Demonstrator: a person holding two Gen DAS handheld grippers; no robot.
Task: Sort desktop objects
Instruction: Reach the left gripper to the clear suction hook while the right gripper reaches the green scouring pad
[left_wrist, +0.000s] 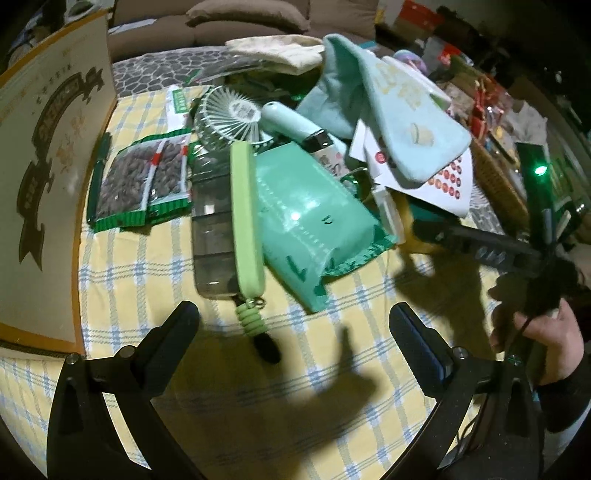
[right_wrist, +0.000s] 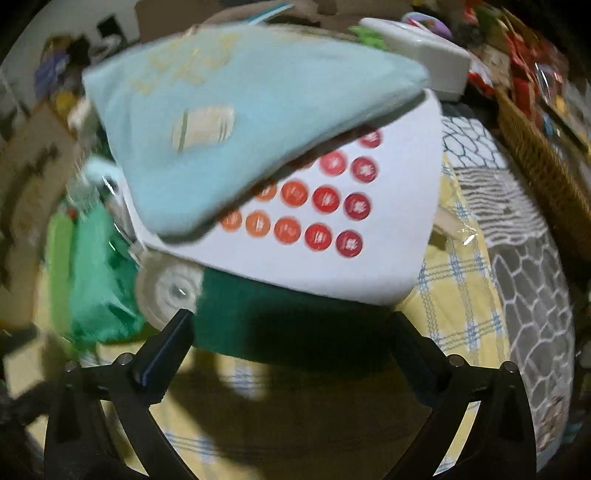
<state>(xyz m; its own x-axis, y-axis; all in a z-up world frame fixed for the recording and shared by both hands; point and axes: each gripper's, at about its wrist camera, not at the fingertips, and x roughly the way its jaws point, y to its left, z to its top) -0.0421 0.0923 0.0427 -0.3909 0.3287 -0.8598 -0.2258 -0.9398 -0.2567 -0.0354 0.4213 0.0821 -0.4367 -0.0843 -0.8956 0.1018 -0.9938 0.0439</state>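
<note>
Counter (left_wrist: 221, 369) carried a yellow-and-blue checked cloth, with a heap of mixed items across its far half. A large cream board (left_wrist: 48, 177) stood on edge along the left side.

Heap, largest first: a pale blue towel (left_wrist: 406, 122) draped on top, overlapping a white card with red and orange dots (right_wrist: 332, 258); under the card, a dark green block (right_wrist: 277, 325), identity not clear. Left of these lay a mint bag (left_wrist: 306, 221), a smoky clear bottle (left_wrist: 212, 229), two seed packets (left_wrist: 144, 181), a white fan (left_wrist: 236, 114), a mint handle (left_wrist: 284, 123), and a light green case (left_wrist: 245, 218) with a coiled strap (left_wrist: 251, 317).

Left tongs (left_wrist: 293, 328): spread wide, holding nothing, above bare cloth. The case lay just ahead and slightly left of them, long axis running roughly away from the tongs, strap end nearest. Left hand judged the nearer one for case, bottle and packets.

Right tongs (right_wrist: 291, 336): spread, nothing pinched. The dark green block sat directly ahead between the two fingers, right at their tips; contact could not be told, the view was blurred. Its long axis ran across the opening, so a grasp would likely take it across the short side. Card and towel rested on it and may slide if it is pulled.

Sorting judged barely begun.
</note>
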